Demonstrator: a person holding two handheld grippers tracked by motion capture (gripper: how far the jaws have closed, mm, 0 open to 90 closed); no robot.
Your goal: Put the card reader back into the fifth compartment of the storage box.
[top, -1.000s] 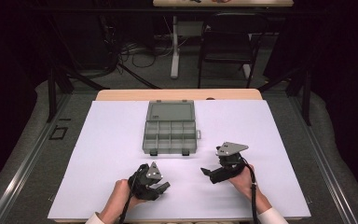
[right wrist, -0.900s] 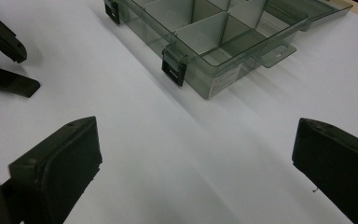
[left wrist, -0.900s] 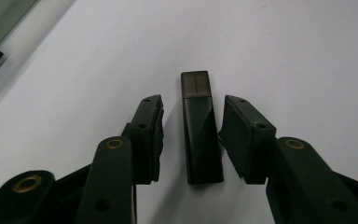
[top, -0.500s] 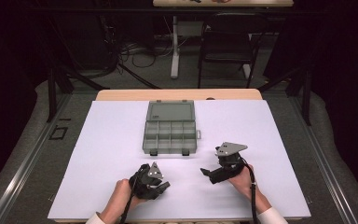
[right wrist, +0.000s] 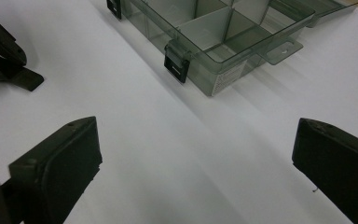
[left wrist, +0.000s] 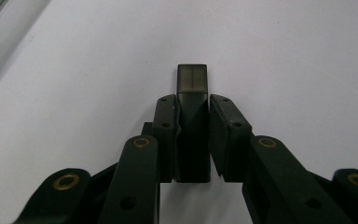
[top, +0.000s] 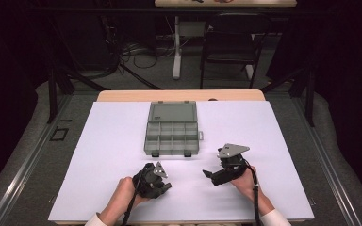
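Pickup nearly done: left gripper (left wrist: 193,135) jaws have just been closing onto small dark block (left wrist: 192,79). Right gripper (right wrist: 193,163) wide open, empty. Compartment box (top: 171,137), frame centre, open, unfilled.

Right gripper (right wrist: 193,163), jaws wide apart, faces open compartment box (right wrist: 223,32).

The left tool (top: 162,187), down on the white surface (top: 99,155) on the person's side of the compartment box (top: 172,136), has just been closing its jaws. In the left gripper view there's a small dark block (left wrist: 192,79) between them, a pad (left wrist: 165,126) close on either side, one end poking out past the tips. That narrowing is the one change; the tool's spot near the box is no different.
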